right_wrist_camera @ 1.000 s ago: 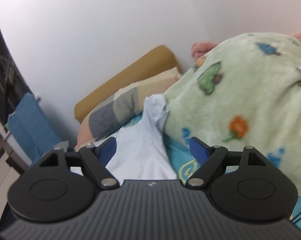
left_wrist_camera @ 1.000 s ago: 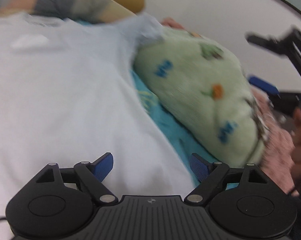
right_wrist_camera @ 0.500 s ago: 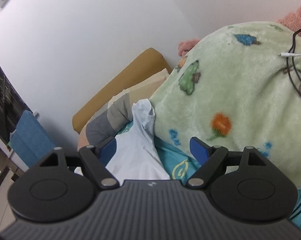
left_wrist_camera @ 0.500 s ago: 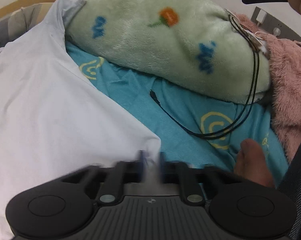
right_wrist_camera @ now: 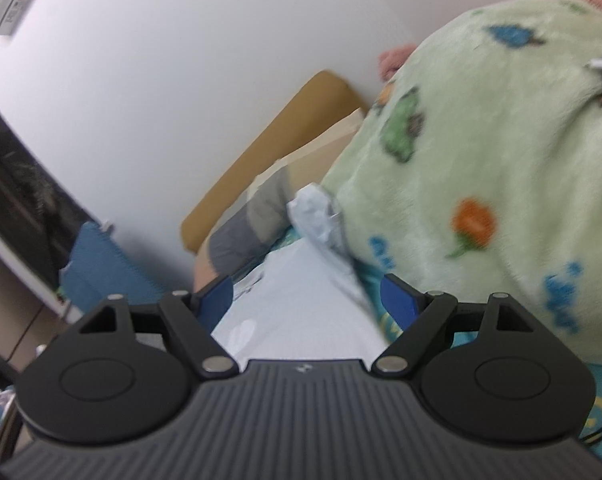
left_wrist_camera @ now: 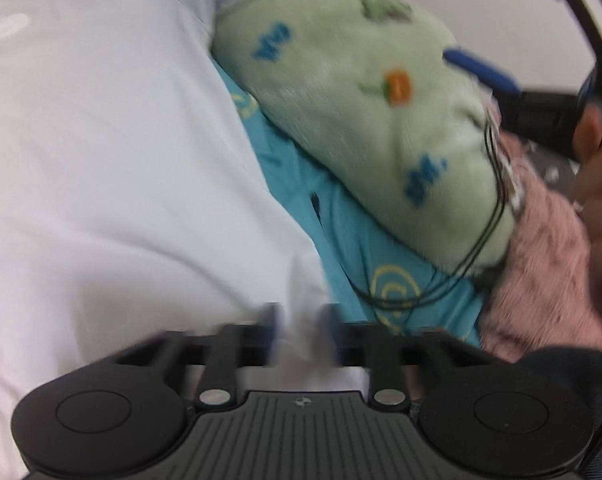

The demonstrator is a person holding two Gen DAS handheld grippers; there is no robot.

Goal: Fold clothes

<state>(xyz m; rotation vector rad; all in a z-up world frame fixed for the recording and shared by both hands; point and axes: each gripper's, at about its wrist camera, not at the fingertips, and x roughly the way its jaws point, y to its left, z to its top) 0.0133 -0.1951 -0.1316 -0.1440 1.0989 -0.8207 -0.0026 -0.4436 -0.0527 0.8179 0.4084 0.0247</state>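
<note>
Two blue-tipped fingers of my left gripper (left_wrist_camera: 299, 334) stand close together at the bottom of the left wrist view, and a bit of the white shirt's (left_wrist_camera: 101, 152) corner shows between them, so I appear to be pinching that corner; the tips are smeared by motion blur, so I cannot be sure how firmly they grip. The shirt spreads across the whole left half of this view, lying on the turquoise bedsheet (left_wrist_camera: 353, 240) with its yellow ring pattern. Just beside the shirt's far edge sits a pale green fleece blanket (left_wrist_camera: 361, 112) dotted with blue, orange and green figures. A thin black cable (left_wrist_camera: 477, 248) drapes over the blanket's near end and loops down onto the sheet. A fuzzy pink blanket (left_wrist_camera: 541, 276) lies against the green one on the right. At the upper right my right gripper (left_wrist_camera: 501, 80) shows above the blankets, one blue tip visible, with my right hand (left_wrist_camera: 601, 184) behind it. In the right wrist view, my right gripper (right_wrist_camera: 307, 300) has its fingers spread wide with nothing between them, held in the air above the shirt (right_wrist_camera: 297, 300), whose crumpled sleeve (right_wrist_camera: 317, 216) rests against the green blanket (right_wrist_camera: 501, 160). Beyond lie a striped grey and beige pillow (right_wrist_camera: 257, 216), a mustard headboard (right_wrist_camera: 285, 140) and the white wall (right_wrist_camera: 181, 60).
</note>
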